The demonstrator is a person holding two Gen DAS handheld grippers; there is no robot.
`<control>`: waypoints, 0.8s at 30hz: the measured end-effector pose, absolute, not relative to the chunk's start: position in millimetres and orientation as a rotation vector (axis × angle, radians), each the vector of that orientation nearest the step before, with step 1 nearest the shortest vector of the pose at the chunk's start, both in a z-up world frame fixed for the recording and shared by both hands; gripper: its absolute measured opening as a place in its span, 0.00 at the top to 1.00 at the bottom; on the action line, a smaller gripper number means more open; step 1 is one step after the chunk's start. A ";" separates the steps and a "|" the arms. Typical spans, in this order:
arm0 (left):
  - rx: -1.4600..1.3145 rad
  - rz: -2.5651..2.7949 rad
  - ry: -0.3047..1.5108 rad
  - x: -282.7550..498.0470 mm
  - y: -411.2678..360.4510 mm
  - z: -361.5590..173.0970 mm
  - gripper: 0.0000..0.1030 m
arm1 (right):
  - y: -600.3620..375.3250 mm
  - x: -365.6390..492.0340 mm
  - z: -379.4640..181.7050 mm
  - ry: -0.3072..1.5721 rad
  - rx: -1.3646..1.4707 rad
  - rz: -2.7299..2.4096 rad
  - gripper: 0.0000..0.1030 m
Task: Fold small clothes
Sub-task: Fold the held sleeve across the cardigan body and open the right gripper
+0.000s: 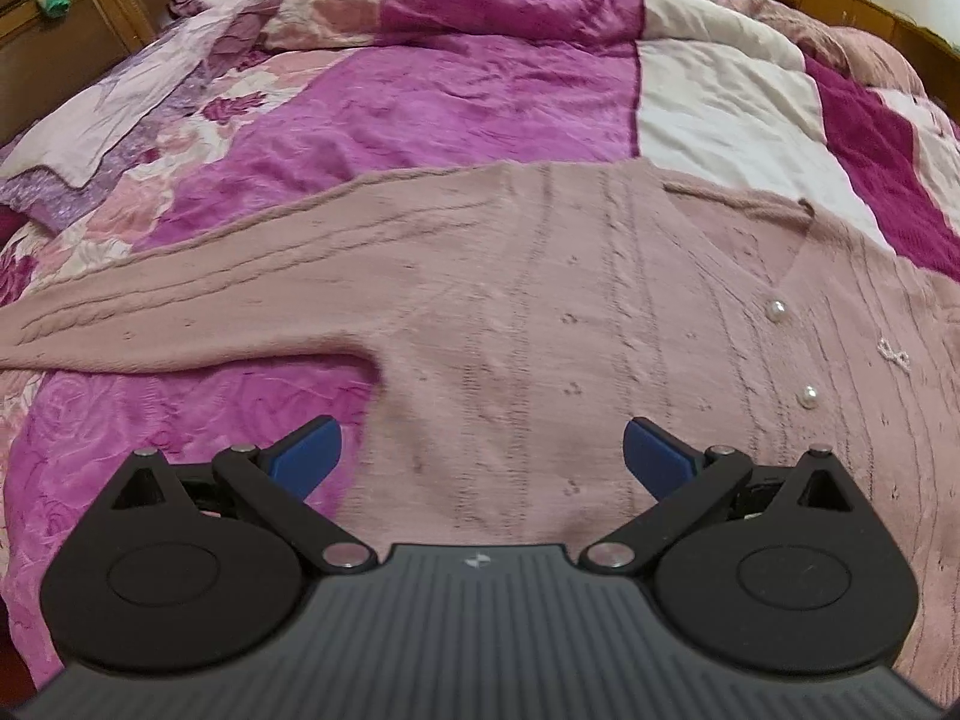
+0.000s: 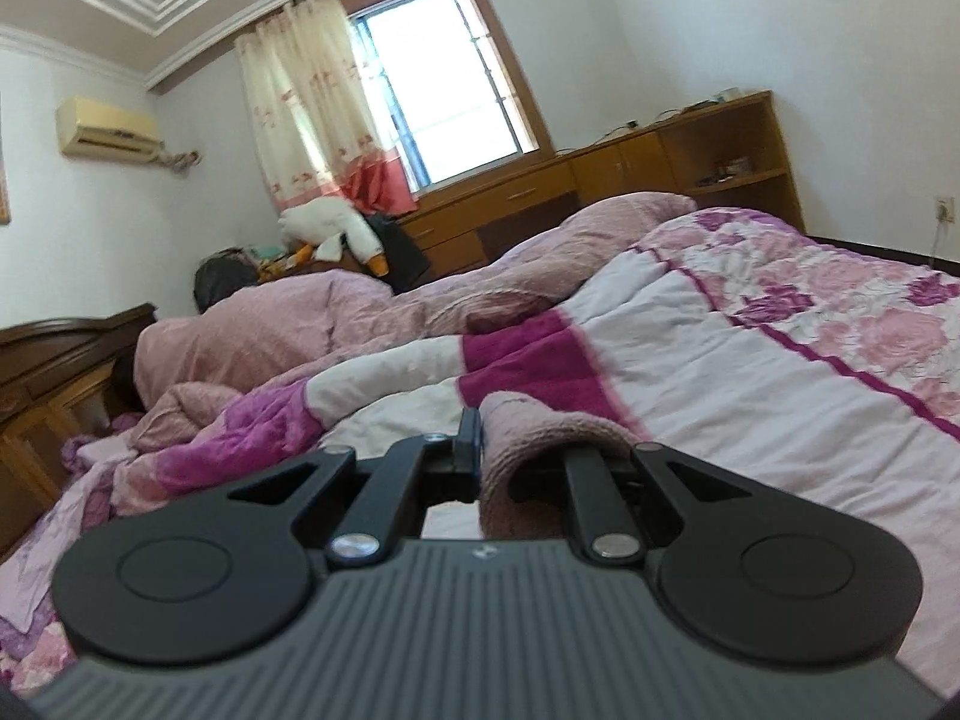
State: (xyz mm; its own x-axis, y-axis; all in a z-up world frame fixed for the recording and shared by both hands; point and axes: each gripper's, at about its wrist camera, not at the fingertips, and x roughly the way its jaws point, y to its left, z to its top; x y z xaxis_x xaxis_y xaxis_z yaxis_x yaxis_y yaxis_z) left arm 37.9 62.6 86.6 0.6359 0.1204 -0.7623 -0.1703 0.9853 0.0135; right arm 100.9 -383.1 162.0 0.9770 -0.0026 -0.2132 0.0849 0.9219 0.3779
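A bed covered by a crumpled quilt (image 1: 456,96) in magenta, white and rose-patterned patches is seen in both views, with wooden cabinets (image 1: 72,30) beyond its far left corner. In the right wrist view an air conditioner (image 2: 108,126) is mounted on the left wall, a curtained window (image 2: 444,78) is set further right, and a long wooden dresser (image 2: 630,174) runs under it. A dusty-pink knitted cardigan (image 1: 540,312) is spread flat across the near part of the quilt, one sleeve stretched toward the left edge, its V-neck and pearl buttons (image 1: 778,306) toward the right. The left gripper (image 1: 483,456) is held wide open above the knit, gripping nothing. The right gripper (image 2: 480,438) is closed on a fold of pink knit fabric (image 2: 540,438), presumably the cardigan.
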 end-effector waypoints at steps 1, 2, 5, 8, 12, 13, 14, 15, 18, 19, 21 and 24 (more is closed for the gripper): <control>-0.065 0.169 0.864 36.2 65.9 87.7 0.00 | -374.8 102.1 163.9 0.212 0.387 -0.036 0.90; -0.068 0.171 0.861 34.2 69.8 89.0 0.00 | -366.5 104.2 165.5 0.213 0.378 -0.027 0.90; -0.072 0.178 0.857 30.1 79.1 90.6 0.00 | -340.9 109.8 169.8 0.215 0.354 0.004 0.90; -0.075 0.182 0.854 26.6 89.3 91.3 0.00 | -310.9 115.9 170.9 0.222 0.324 0.034 0.90; -0.085 0.191 0.845 22.8 100.3 92.3 0.00 | -268.9 124.2 166.3 0.244 0.287 0.081 0.90; -0.090 0.195 0.843 21.8 103.1 92.6 0.00 | -257.9 125.9 163.4 0.249 0.272 0.093 0.90; -0.095 0.198 0.841 21.1 106.1 92.6 0.00 | -247.0 128.5 160.0 0.255 0.256 0.102 0.90; -0.102 0.200 0.840 20.2 109.3 92.5 0.00 | -234.8 130.7 154.8 0.265 0.242 0.113 0.90; -0.117 0.207 0.838 17.1 117.7 91.7 0.00 | -202.6 138.6 137.7 0.311 0.213 0.149 0.90; -0.120 0.211 0.837 16.1 120.2 91.2 0.00 | -192.1 141.1 129.8 0.329 0.205 0.161 0.90; -0.125 0.217 0.838 14.4 124.5 90.0 0.00 | -174.2 146.1 113.3 0.370 0.195 0.180 0.90; -0.128 0.222 0.844 12.9 130.4 87.0 0.00 | -152.9 152.0 88.9 0.435 0.187 0.200 0.90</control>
State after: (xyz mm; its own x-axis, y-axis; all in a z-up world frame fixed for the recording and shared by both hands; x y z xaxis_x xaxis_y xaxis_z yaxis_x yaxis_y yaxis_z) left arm 12.9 130.4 87.0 0.6432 0.1439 -0.7521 -0.2449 0.9693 -0.0239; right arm 152.0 -152.9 88.9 0.8879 0.2307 -0.3979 -0.1511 0.9634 0.2216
